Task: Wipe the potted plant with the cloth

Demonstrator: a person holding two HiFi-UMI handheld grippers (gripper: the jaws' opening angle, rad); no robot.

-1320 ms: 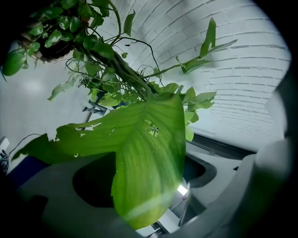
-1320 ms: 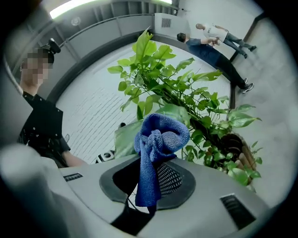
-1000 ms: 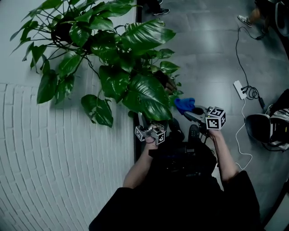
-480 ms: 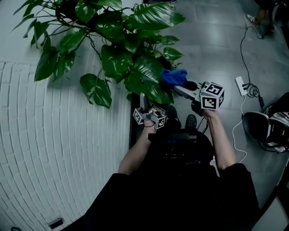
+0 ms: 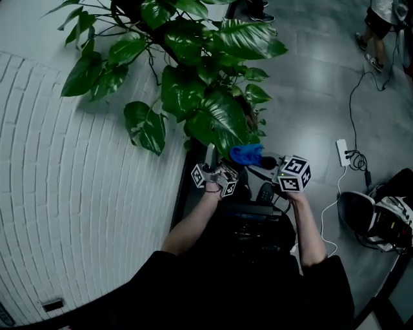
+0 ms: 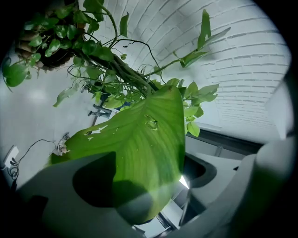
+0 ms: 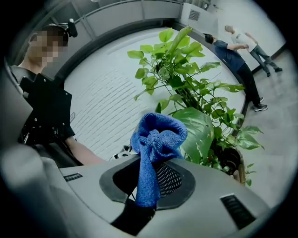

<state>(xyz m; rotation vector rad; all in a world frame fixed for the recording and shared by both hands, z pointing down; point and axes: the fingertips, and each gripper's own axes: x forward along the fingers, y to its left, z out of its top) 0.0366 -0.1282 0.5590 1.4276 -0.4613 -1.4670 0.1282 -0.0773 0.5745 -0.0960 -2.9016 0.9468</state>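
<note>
The potted plant point(image 5: 187, 51) spreads broad green leaves in front of a white brick wall. Its lowest big leaf point(image 5: 219, 122) hangs just above both grippers. In the left gripper view that leaf point(image 6: 139, 139) lies face-on over the left jaw, its tip dipping into the gap. My left gripper point(image 5: 210, 158) sits under the leaf's tip with its jaws apart. My right gripper point(image 5: 257, 161) is shut on a bunched blue cloth point(image 5: 246, 153), which sits at the leaf's lower edge. In the right gripper view the cloth point(image 7: 158, 137) sticks up beside the big leaf point(image 7: 200, 130).
The brick wall point(image 5: 77, 193) fills the left, ending at a dark ledge point(image 5: 182, 193). On the grey floor to the right lie a power strip point(image 5: 342, 152) with a cable and a bag point(image 5: 381, 219). A person point(image 5: 381, 19) stands far right, and other people point(image 7: 233, 49) are beyond the plant.
The right gripper lifted the cloth onto the big leaf, then drew it down to the leaf's lower edge. The left gripper stayed under the leaf's tip. The head view shifted.
</note>
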